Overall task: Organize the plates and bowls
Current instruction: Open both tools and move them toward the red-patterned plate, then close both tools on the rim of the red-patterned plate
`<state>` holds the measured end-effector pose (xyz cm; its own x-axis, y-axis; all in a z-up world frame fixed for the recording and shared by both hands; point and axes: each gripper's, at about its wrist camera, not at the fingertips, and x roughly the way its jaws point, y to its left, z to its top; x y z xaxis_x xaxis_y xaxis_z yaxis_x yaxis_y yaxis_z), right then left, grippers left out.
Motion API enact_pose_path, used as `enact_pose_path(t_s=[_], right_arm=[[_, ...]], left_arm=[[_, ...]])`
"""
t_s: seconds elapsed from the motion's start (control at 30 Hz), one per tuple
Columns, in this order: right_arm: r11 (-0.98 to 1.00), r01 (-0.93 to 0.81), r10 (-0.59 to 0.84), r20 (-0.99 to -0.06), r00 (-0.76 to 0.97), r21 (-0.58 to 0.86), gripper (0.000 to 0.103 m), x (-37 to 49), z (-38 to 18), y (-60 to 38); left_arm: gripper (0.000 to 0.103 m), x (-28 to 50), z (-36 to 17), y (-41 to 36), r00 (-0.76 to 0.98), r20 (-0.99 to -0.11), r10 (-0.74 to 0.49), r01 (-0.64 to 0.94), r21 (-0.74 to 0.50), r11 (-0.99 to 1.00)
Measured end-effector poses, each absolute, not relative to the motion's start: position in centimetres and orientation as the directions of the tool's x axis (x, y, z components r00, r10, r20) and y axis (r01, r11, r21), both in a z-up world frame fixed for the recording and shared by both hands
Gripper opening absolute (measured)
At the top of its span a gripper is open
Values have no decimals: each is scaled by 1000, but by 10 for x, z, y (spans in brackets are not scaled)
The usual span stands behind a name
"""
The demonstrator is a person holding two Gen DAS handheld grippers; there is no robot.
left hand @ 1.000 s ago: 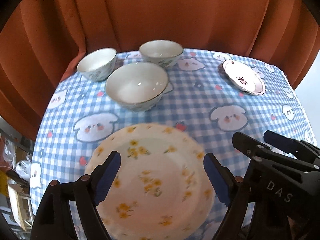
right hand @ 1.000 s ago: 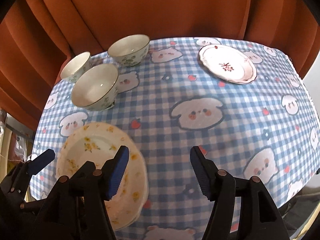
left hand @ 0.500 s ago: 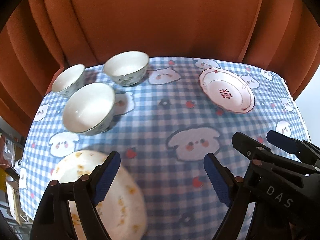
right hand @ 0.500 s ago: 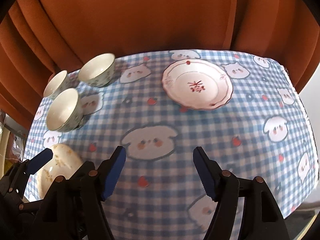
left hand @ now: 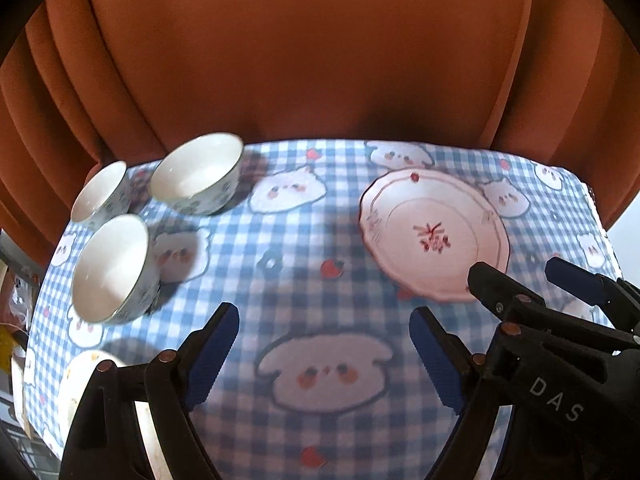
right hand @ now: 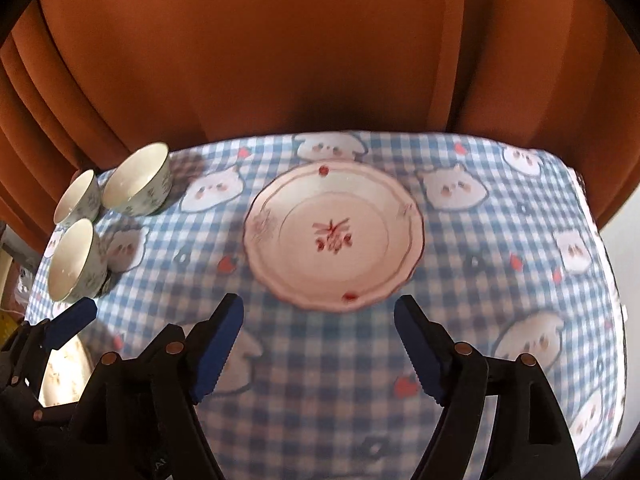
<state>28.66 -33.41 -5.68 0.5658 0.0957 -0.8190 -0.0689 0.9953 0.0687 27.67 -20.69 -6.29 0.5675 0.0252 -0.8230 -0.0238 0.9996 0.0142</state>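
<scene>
Right gripper (right hand: 318, 344): jaws spread and empty; they have just been opening wider, with only tablecloth showing between the blue pads.
Left gripper (left hand: 324, 356): likewise released, jaws wide, nothing held; it rides just beside the right one.
Landmark: the red-flowered plate (right hand: 334, 236), lying flat on the checked tablecloth (right hand: 500, 264).
What changed: a second ago the yellow-flowered plate filled the left camera and the red-flowered plate sat far off at the right; now both grippers have swung across, and the red-flowered plate lies straight ahead of the right gripper, just beyond its fingertips.
Yellow-flowered plate (left hand: 80, 380): well to the left of the red-flowered plate at the near table edge, mostly hidden behind the left gripper.
Bowls: three in a cluster at the far left of the red-flowered plate, well apart from it; the near bowl (left hand: 114, 268), the far bowl (left hand: 200, 174) and the small bowl (left hand: 102, 192) stand upright and unstacked.
Backdrop: an orange curtain (right hand: 256, 52) hangs behind the table.
Meaning for the task: probably the red-flowered plate is the next pick, the widening jaws being readied for its rim; plates and bowls are all still separate, so the sorting looks barely begun.
</scene>
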Motion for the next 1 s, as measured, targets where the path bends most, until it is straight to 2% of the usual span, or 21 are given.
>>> enact_pose_path(t_s=[0.33, 0.67, 0.8, 0.93, 1.0], right_arm=[[992, -62, 128, -807, 576, 113, 81, 337, -71, -366], [994, -29, 102, -821, 562, 104, 81, 386, -108, -385], [996, -19, 80, -839, 539, 83, 81, 399, -125, -388], [996, -17, 80, -843, 531, 84, 80, 405, -134, -390], [995, -29, 100, -850, 517, 100, 69, 408, -139, -388]], left_arm=[[88, 330, -74, -242, 569, -821, 55, -20, 54, 998], [85, 379, -116, -255, 528, -849, 28, -46, 4, 999], [84, 390, -131, -262, 507, -861, 37, -40, 20, 999], [77, 396, -140, -266, 496, -868, 8, -12, 2, 1000], [76, 399, -142, -267, 488, -873, 15, -13, 11, 1000]])
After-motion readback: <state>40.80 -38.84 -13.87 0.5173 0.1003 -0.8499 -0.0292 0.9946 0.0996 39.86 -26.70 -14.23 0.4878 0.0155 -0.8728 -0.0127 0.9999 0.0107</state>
